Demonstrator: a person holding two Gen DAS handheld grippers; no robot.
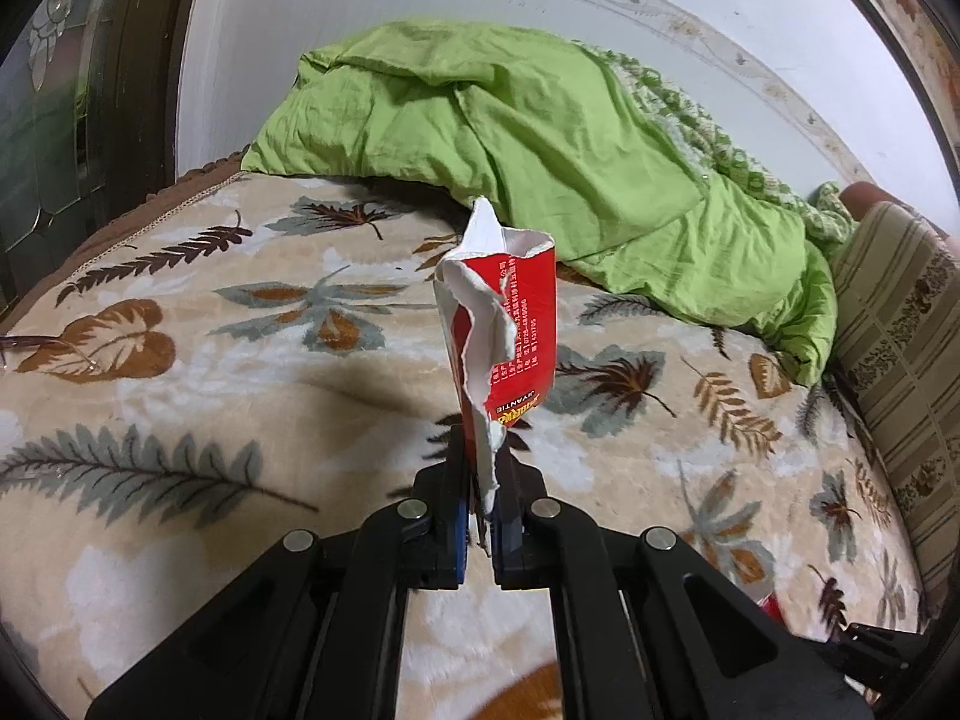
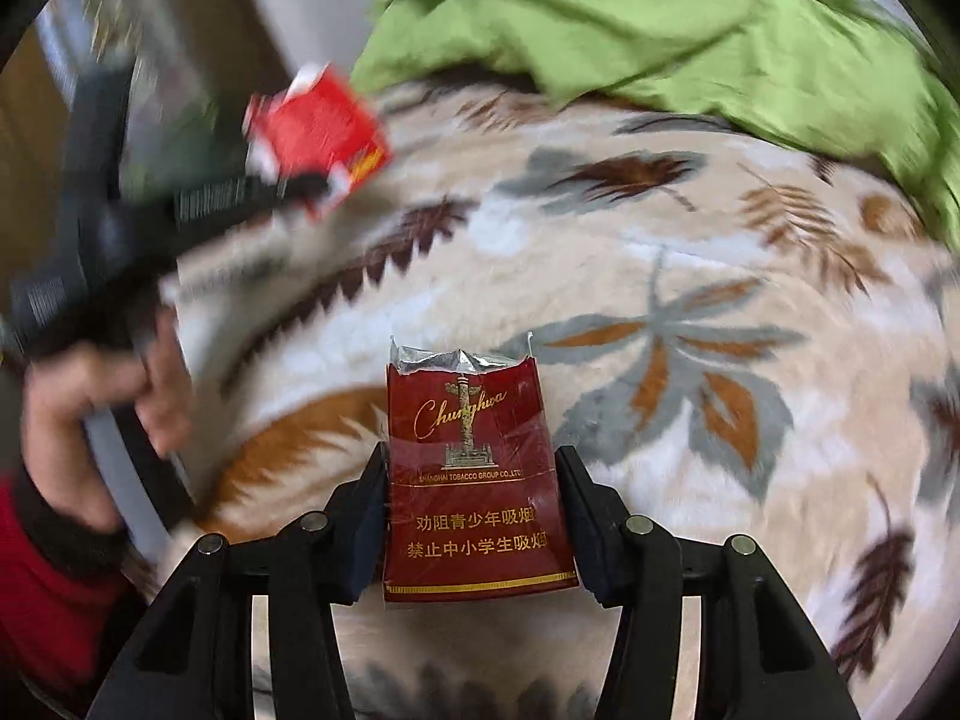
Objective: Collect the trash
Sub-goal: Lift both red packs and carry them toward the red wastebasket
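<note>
The left gripper [image 1: 483,480] has its jaws clenched on the lower end of a torn red-and-white paper wrapper [image 1: 501,324], which stands up above the bed's plush leaf-patterned blanket [image 1: 180,396]. It looks nearly weightless and limp: ragged edges, thin paper, likely to tear further or slip out if tugged, so the pinch low on the doubled-over strip seems the soundest hold. The right gripper [image 2: 474,516] has a dark red soft cigarette pack with torn silver foil at its top [image 2: 474,480] standing between its jaws, the pack's long sides against the pads; whether the pads press hard enough to carry it I cannot tell for certain, though it sits square and upright there. The pack should be light and crushable, its film wrap probably slick, so a hold across the lower half of the body, away from the ripped foil mouth, would likely serve best, with modest squeeze. In the right wrist view a hand [image 2: 102,396] in a red sleeve [image 2: 54,588] holds the left gripper off to the left side, with the wrapper blurred. Open room is generous: the blanket is bare across its middle, a crumpled green quilt [image 1: 540,138] is heaped at the far side, a striped cushion [image 1: 894,348] bounds the right, and a dark glass-panelled door [image 1: 54,120] stands past the bed's left edge.
</note>
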